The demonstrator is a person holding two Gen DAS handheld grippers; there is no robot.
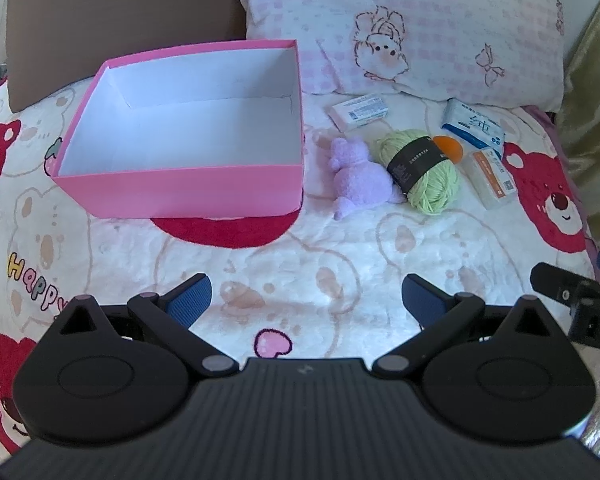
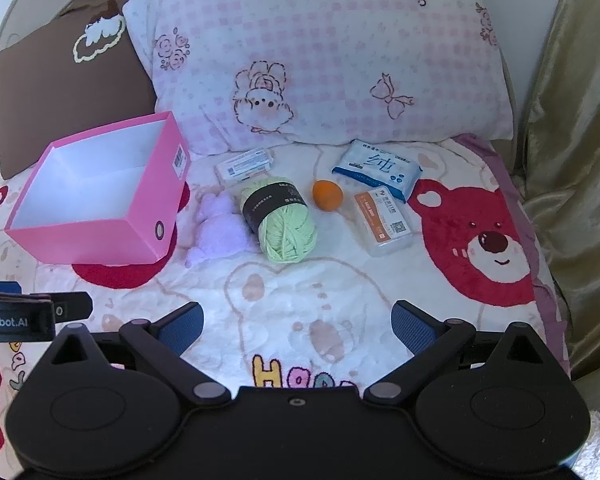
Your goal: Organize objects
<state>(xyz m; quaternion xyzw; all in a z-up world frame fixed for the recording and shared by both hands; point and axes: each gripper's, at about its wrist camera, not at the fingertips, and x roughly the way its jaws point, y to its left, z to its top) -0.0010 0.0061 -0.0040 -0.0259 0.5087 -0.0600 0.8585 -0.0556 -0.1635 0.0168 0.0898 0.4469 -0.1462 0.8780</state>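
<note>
I have both tools hovering low over the bed blanket (image 2: 340,288), each with its blue pads spread wide and nothing between them: the left tool (image 1: 307,300) and the right tool (image 2: 296,328). At the left edge of my right wrist view the side of the other tool carries the writing "nRobot.AI", its start cut off by the frame.

The pink box (image 1: 188,136) is my landmark. It sits open, its white inside bare, with a barcode sticker and a round hole on the side facing the loose things. Just right of it lies a purple plush toy (image 1: 358,178), washed out by light in the right wrist view. Touching the toy's far side is a green ball of yarn (image 2: 282,220) with a black paper band; its print is too small for me to read. Right of that is an orange (image 2: 327,195), half hidden behind the yarn from the left wrist. Farther right lie a clear case with an orange label and QR code (image 2: 384,222) and a blue-and-white tissue pack (image 2: 378,170) bearing one large Chinese character. A small white barcoded packet (image 2: 244,168) lies behind the yarn, against the pink checked pillow (image 2: 320,60). The blanket reads "Happy", partly covered.
</note>
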